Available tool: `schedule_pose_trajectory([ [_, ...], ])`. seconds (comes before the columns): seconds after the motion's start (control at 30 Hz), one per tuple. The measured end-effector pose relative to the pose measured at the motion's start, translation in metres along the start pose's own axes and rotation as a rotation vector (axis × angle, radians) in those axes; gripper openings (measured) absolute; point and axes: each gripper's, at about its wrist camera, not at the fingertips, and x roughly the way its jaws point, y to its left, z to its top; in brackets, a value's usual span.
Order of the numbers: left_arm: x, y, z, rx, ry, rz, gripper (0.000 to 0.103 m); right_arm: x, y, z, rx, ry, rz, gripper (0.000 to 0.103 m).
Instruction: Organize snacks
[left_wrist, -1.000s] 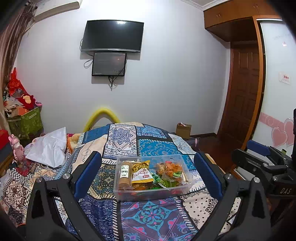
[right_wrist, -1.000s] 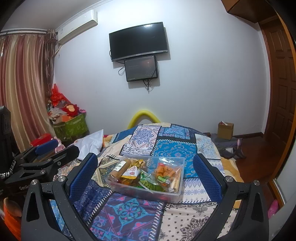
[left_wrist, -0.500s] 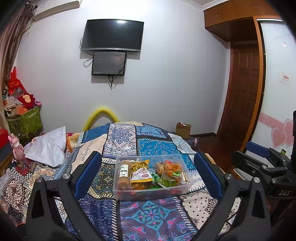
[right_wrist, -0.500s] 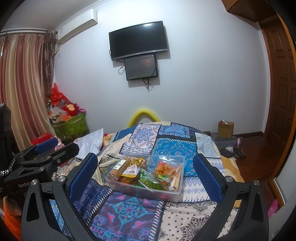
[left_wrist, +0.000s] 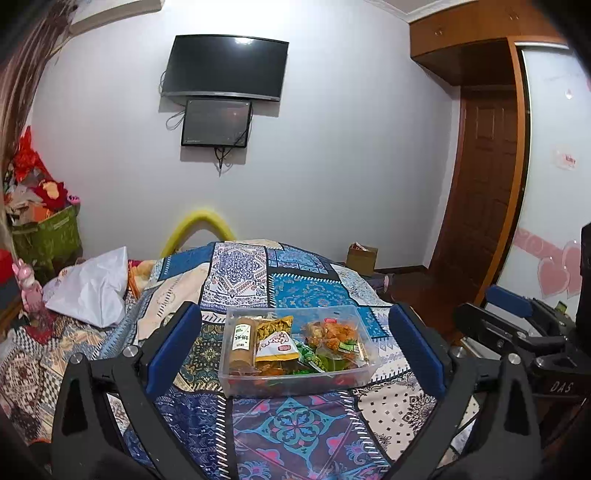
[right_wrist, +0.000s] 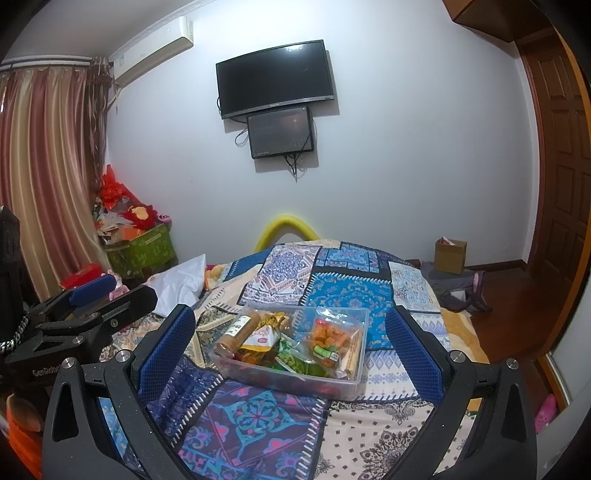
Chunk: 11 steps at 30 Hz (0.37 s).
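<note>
A clear plastic box (left_wrist: 354, 380) of snacks sits on the patchwork bed cover (left_wrist: 295, 435). Inside are a brown cylinder pack (left_wrist: 242, 345), a yellow-white bag (left_wrist: 277, 343), an orange snack bag (left_wrist: 332, 332) and green packets (left_wrist: 317, 360). The box also shows in the right wrist view (right_wrist: 258, 373). My left gripper (left_wrist: 293, 350) is open and empty, held above the bed short of the box. My right gripper (right_wrist: 290, 354) is open and empty, likewise short of the box. The right gripper shows at the left view's right edge (left_wrist: 517, 332); the left gripper shows at the right view's left edge (right_wrist: 81, 314).
A white plastic bag (left_wrist: 92, 291) lies on the bed's left side. A green bin (right_wrist: 144, 251) of clutter stands by the curtain. A yellow foam arch (left_wrist: 199, 229) rises behind the bed. A cardboard box (right_wrist: 450, 254) and a door (left_wrist: 487, 206) are at the right.
Both grippers have drifted slightly; the box sits a little lower in the right wrist view. Nothing was gripped or released.
</note>
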Motion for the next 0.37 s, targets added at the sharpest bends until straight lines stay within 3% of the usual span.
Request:
schedule_pose_trajectory([
  [0.37, 0.0077, 0.0042, -0.0035, -0.015, 0.036, -0.001, 0.102, 0.0040, 0.0013, -0.0022, 0.005, 0.012, 0.002, 0.103],
])
